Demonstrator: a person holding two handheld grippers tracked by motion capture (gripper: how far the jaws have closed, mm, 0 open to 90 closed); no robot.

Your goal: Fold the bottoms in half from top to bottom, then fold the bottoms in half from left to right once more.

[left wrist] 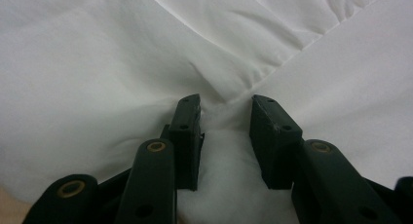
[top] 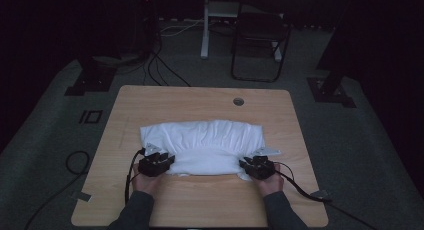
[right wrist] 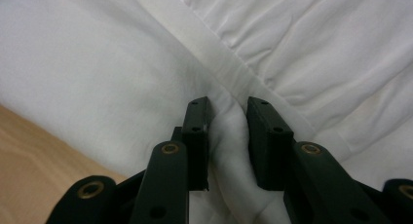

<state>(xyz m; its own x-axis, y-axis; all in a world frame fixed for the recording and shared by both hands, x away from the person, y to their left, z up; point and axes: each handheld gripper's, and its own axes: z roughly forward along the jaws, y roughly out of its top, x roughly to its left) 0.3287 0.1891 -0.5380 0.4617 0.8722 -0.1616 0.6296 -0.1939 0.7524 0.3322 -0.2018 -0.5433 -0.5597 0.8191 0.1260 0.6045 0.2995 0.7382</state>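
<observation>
on the table [top: 200, 210] the white garment [top: 210, 140] lies bunched; both the left gripper [top: 159, 160] and right gripper [top: 255, 165] pinch its near edge, 1 corner each, likely to fold it away.

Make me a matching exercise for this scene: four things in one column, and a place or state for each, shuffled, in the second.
Things:
1. cloth
2. left gripper
3. right gripper
4. hole

Places or states:
A. at the cloth's near right corner, fabric bunched between its jaws
B. in the table top, near its far edge
C. white, lying rumpled in the middle of the table
D. at the cloth's near left corner, fabric bunched between its jaws

Pairs: 1-C, 2-D, 3-A, 4-B
</observation>
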